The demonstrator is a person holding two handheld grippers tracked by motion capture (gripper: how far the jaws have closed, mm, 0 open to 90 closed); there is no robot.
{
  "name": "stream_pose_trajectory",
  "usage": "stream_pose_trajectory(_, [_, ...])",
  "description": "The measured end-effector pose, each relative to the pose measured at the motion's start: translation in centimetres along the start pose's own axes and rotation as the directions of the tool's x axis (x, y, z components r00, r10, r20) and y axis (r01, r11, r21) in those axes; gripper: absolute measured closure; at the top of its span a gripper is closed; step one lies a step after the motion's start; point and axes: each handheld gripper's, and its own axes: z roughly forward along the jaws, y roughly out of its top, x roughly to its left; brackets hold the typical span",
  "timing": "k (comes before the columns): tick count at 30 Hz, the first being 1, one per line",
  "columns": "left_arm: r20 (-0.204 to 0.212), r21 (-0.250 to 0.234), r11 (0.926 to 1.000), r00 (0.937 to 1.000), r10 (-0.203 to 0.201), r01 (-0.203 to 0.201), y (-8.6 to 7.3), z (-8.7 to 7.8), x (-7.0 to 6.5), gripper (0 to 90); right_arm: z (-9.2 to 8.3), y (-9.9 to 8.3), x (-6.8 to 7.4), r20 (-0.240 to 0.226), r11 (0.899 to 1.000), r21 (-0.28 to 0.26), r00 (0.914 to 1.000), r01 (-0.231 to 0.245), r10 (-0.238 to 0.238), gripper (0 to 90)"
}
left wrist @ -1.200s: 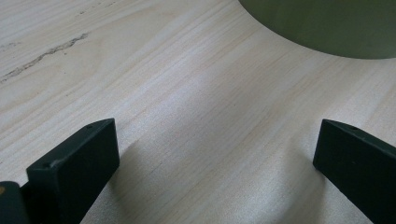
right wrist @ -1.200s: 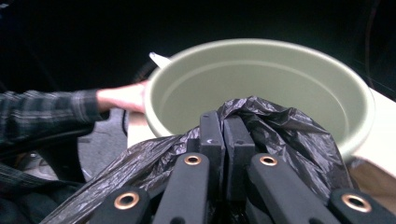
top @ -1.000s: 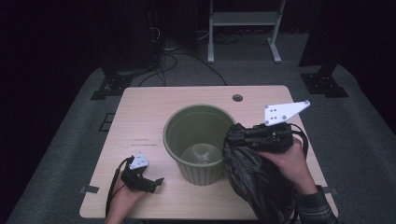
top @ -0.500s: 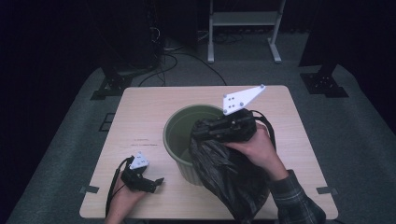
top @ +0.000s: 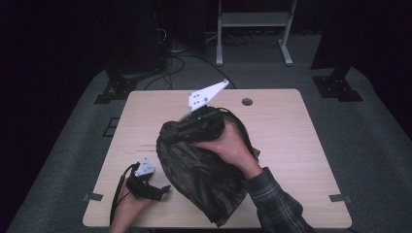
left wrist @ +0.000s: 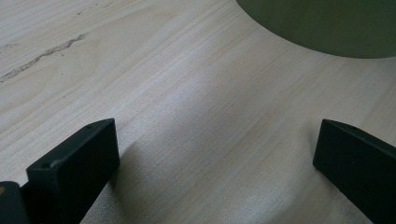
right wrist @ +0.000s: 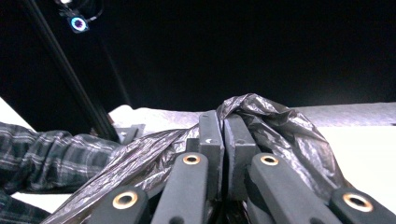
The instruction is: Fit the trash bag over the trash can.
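- The black plastic bag [top: 204, 174] is held above the middle of the light wooden table [top: 291, 145]; its crumpled body hangs down toward the table's near edge, and the bin at the table's middle is covered by it in the high view.
- The right gripper [right wrist: 223, 135] is clenched on a gathered fold of the bag; in the right gripper view the film is seen pinched between the two jaws, which stand pressed together.
- In the high view the right gripper [top: 194, 127] is seen at the top of the bag, with its grey three-cornered plate [top: 208, 94] pointed toward the table's far edge.
- The left gripper [top: 145, 187] is rested at the near left corner of the table, held by the left hand [top: 127, 206]; its jaws are spread wide, with bare wood between them and nothing gripped.
- In the left gripper view the curved olive-green wall of the waste bin [left wrist: 327, 23] is seen on the table beyond the jaws, apart from them.
- A dark scuff line [left wrist: 42, 58] is marked in the table's grain, to the left of the bin.
- A round cable hole [top: 247, 102] is cut near the table's far edge.
- The table is set on grey carpet [top: 374, 145]; beyond its far edge, black cables [top: 180, 63] and a grey metal stand [top: 252, 29] are seen against a dark room.
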Motion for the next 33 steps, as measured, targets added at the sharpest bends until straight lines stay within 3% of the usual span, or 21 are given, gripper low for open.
stream_pose_trajectory(4, [0.002,0.000,1.0000,1.0000,0.001,-0.001,0.0,0.0,0.0,0.0,1.3,0.2,-0.6,-0.022,1.000,-0.007,0.9997,-0.011,0.011,86.4])
stream_pose_trajectory(7, [0.003,0.000,1.0000,1.0000,0.002,-0.002,0.0,0.0,0.0,0.0,1.6,-0.2,-1.2,-0.008,1.000,0.009,0.9996,-0.025,0.025,84.3])
stream_pose_trajectory(10, [0.004,0.002,1.0000,1.0000,0.003,-0.003,0.0,0.0,0.0,0.0,0.9,-1.1,-1.7,0.036,0.999,0.013,0.9980,-0.052,0.052,81.8])
stream_pose_trajectory(15, [0.003,-0.001,1.0000,1.0000,0.003,-0.003,0.0,0.0,0.0,0.0,-1.1,-2.4,-2.6,0.115,0.996,0.013,0.9891,-0.094,0.092,80.1])
stream_pose_trajectory(22, [0.004,-0.001,1.0000,1.0000,0.003,-0.003,0.0,0.0,0.0,0.0,-4.1,-3.7,-2.7,0.238,0.992,0.057,0.9666,-0.112,0.096,80.4])
stream_pose_trajectory(28, [0.003,0.000,1.0000,1.0000,0.003,-0.003,0.0,0.0,0.0,0.0,-6.5,-4.9,-2.8,0.297,0.990,0.079,0.9507,-0.118,0.089,82.2])
stream_pose_trajectory(33, [0.003,-0.001,1.0000,1.0000,0.003,-0.003,0.0,0.0,0.0,0.0,-8.7,-6.2,-2.8,0.328,0.990,0.055,0.9386,-0.133,0.108,83.1])
